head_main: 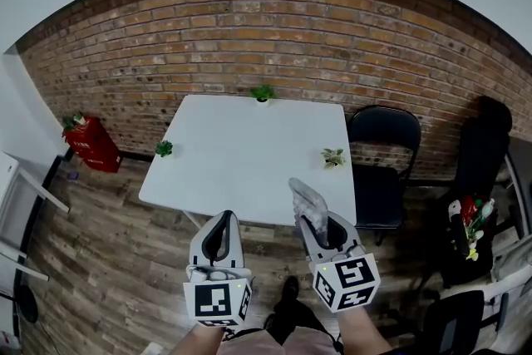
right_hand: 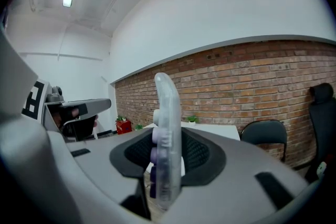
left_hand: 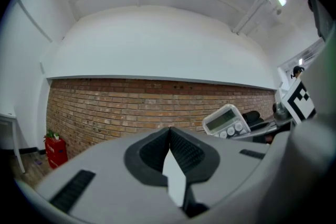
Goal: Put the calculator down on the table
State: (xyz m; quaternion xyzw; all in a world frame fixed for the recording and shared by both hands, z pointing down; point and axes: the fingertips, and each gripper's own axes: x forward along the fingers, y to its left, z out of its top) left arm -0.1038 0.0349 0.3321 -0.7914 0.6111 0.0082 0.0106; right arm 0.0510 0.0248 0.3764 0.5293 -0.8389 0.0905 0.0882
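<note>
The white table point(head_main: 241, 154) is ahead. The right hand-held gripper point(head_main: 317, 222) is clamped on the calculator point(head_main: 306, 197), which it holds upright and edge-on by the table's near edge, towards its right corner. Whether it has crossed that edge is unclear. The left hand-held gripper point(head_main: 222, 219), short of the same edge, has its jaws together on nothing. Released too soon, the calculator would likely fall to the floor beside the table. Set down edge-first, it could topple or slide into the small potted plant point(head_main: 333, 156) by the table's right edge
</note>
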